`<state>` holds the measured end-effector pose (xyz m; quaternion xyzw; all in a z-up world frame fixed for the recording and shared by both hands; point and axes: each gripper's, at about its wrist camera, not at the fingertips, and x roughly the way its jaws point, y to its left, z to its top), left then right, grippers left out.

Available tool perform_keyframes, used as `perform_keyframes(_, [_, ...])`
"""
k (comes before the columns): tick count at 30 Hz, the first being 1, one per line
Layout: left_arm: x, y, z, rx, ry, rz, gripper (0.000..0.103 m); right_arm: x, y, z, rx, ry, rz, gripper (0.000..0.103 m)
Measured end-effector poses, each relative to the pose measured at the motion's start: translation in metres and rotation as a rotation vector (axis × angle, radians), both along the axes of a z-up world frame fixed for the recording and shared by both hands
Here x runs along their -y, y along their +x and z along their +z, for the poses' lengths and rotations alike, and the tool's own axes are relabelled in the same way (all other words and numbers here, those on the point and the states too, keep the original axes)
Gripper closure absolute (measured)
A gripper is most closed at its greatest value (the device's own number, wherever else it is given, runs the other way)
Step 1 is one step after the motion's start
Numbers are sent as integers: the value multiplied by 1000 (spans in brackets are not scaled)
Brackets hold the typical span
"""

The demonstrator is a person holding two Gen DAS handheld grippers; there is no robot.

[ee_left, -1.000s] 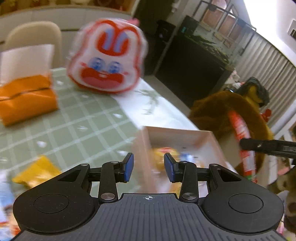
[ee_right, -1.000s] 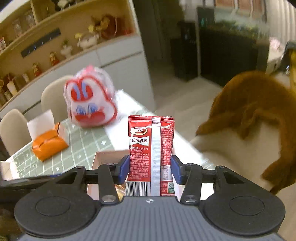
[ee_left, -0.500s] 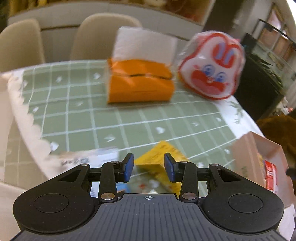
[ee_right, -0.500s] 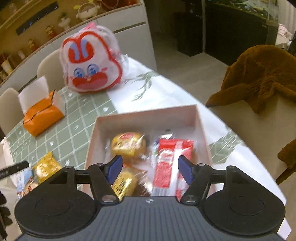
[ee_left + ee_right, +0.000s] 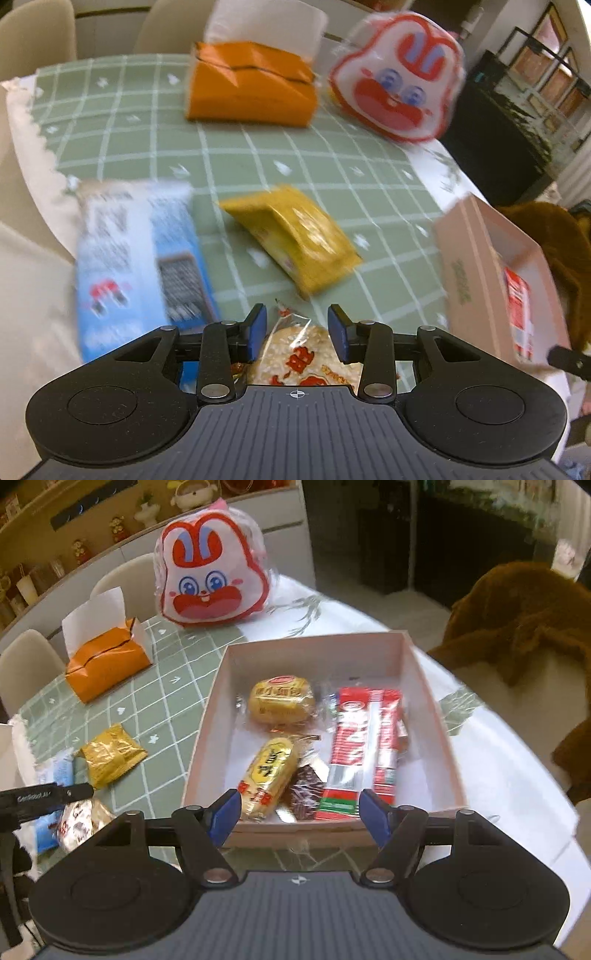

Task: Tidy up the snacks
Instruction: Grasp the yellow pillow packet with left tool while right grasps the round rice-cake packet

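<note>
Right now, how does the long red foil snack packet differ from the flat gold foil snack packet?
The long red foil snack packet lies inside the pink cardboard box; the flat gold foil snack packet lies outside it on the green checked tablecloth. The red one is a long narrow strip; the gold one is short and roughly square. Both are shiny sealed wrappers, and no gripper touches either.

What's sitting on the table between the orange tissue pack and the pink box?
In the right wrist view, only bare green checked tablecloth lies between the orange tissue pack and the pink box; the gold snack packet sits nearer the camera.
</note>
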<state>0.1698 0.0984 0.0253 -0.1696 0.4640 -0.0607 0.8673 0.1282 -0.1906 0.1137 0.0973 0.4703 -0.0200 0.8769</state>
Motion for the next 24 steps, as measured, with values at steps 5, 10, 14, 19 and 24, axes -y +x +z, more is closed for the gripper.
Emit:
perform_keyframes(5, [26,-19,-3,-27,-35,-80,62,-5,-18,-3,-33,50,3,29])
perform_keyframes(10, [31,-34,-1,-37,-47,-90,62,-25,-39,-16,-85,72,34,29])
perform_keyframes(14, [29,-42,2,-40,-52,-114,62,-42,-50,-21,-100,87,50,29])
perform_keyframes(19, [7,-53,13,14,-75,-67,62,-73,-57,-14,-79,60,117,28])
perform_keyframes(24, [-29,-64,26,68,-8,33,62,-118,-49,-13,-75,51,236,24])
